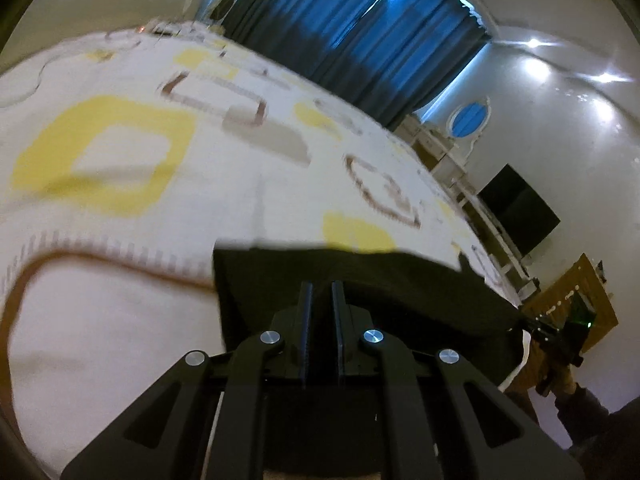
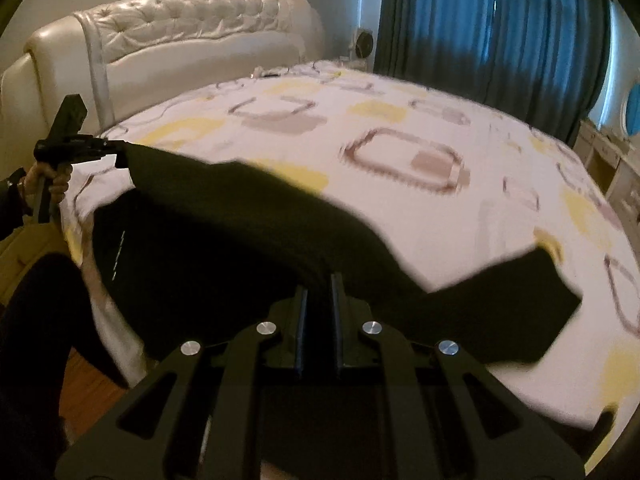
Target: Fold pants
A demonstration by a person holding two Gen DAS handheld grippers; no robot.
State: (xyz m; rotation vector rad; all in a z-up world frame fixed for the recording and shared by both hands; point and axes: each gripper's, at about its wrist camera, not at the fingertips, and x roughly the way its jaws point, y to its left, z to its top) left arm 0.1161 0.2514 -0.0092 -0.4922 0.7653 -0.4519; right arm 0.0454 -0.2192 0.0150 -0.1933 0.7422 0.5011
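Both hand-held grippers are clamped on a pair of black pants (image 2: 224, 240) stretched over the near edge of a bed (image 2: 460, 240). In the right wrist view, the right hand-held gripper (image 2: 319, 300) has its two fingers drawn close together with dark fabric pinched between them, and the cloth spreads away from it to the left, where the left hand-held gripper (image 2: 120, 156) pinches the far corner of the garment, carried by a person's hand (image 2: 50, 184) just off the bed's left side. One flat black section of the pants (image 2: 500, 308) lies to the right of the near gripper on the bedsheet. The left wrist view shows the left hand-held gripper (image 1: 321, 308) likewise closed on the black cloth (image 1: 400, 288), which runs rightward to the right hand-held gripper (image 1: 560, 328) at the edge of the bed. The white sheet carries yellow, brown and grey rounded squares, blurred in both views. Beyond the bed stand a cream tufted headboard (image 2: 192, 28) at the far left and blue curtains (image 2: 500, 32) at the far right; in the left wrist view a dark screen (image 1: 520, 212) hangs on the wall to the right.
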